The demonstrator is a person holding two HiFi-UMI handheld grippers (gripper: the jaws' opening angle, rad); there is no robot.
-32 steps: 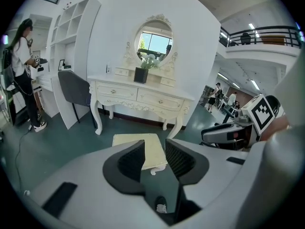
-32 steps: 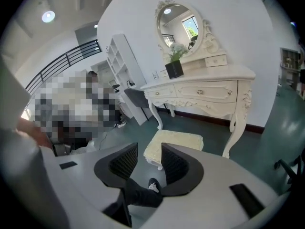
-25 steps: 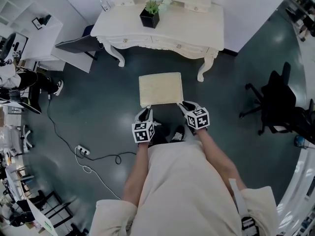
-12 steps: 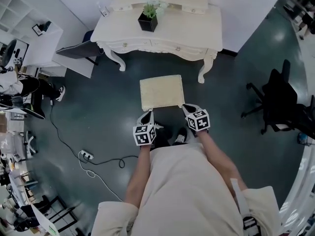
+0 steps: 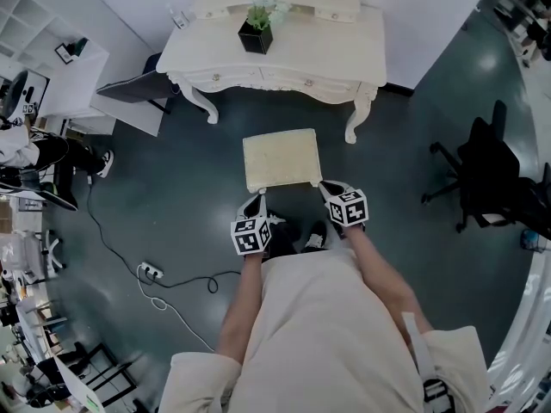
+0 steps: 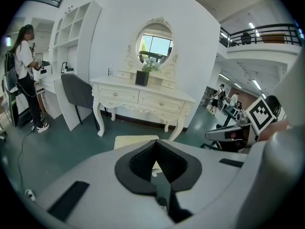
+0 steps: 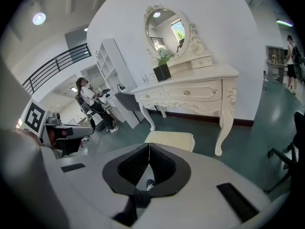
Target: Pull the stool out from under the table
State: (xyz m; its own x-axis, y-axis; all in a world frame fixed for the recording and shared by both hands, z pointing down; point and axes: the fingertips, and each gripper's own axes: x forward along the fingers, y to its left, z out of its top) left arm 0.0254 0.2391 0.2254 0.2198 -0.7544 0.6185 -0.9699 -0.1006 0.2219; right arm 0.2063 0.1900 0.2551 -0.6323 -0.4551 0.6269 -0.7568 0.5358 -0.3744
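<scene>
The stool (image 5: 281, 160) is standing on the dark floor at the centre of the head view. It is fully clear of the white surface (image 5: 327, 46) above it in the frame, with open floor showing between its far edge and the surface's curved legs. A potted plant (image 5: 256, 34) is sitting on the surface at the upper middle.

Both forearms are reaching forward and down from the bottom of the frame, roughly parallel, with the marker cubes facing up. The left claw (image 5: 259, 198) is pointing at the stool's lower-left corner and the right claw (image 5: 325, 186) at its lower-right corner. Whether either tip is touching the cushion cannot be told.

In the left gripper view the jaws are pressing together at their tips with nothing gripped, the stool's pale top lying just beyond. In the right gripper view the jaws are likewise closed tip to tip and empty, the stool sitting just past them.

A black office chair (image 5: 486, 175) is standing at the right edge, well apart.
</scene>
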